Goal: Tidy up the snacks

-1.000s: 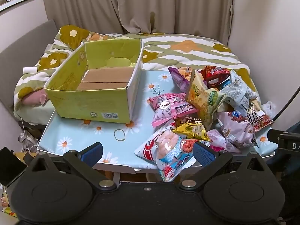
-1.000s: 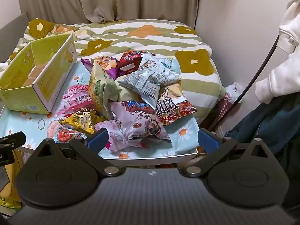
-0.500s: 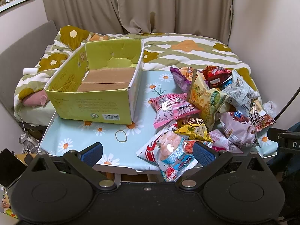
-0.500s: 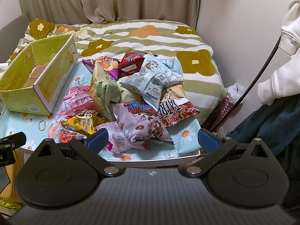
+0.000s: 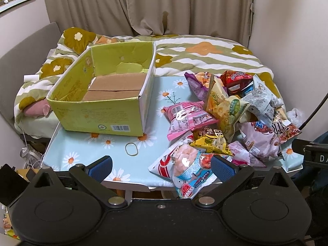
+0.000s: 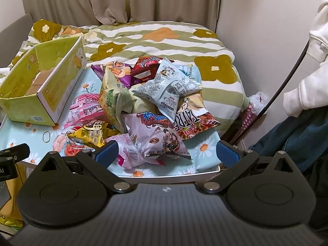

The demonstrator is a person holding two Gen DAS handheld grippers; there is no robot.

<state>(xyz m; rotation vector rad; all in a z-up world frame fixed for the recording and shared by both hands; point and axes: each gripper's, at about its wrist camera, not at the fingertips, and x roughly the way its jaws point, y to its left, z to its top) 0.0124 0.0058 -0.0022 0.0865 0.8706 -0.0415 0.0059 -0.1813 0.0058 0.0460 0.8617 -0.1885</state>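
Note:
A heap of several snack bags covers the right half of a small daisy-print table [image 5: 78,151] [image 6: 205,149]. It includes a pink bag [image 5: 187,119], a yellow-green chip bag [image 5: 223,106] [image 6: 111,100], a grey bag [image 6: 167,86], a pale purple bag [image 6: 155,137] and a shrimp-snack bag [image 5: 184,164] at the near edge. An empty yellow-green cardboard box [image 5: 102,94] [image 6: 43,82] stands on the table's left. My left gripper [image 5: 161,167] is open, hovering before the near edge. My right gripper [image 6: 166,153] is open, just short of the purple bag.
A rubber band [image 5: 131,149] lies on the table in front of the box. Behind the table is a bed with a flowered quilt [image 5: 205,57]. A person's white sleeve [image 6: 307,82] and a dark cable [image 6: 287,78] are at the right; a wall stands close on that side.
Both grippers have eased slightly forward toward the table; the snacks and box appear a little larger. Nothing has been grasped or moved.

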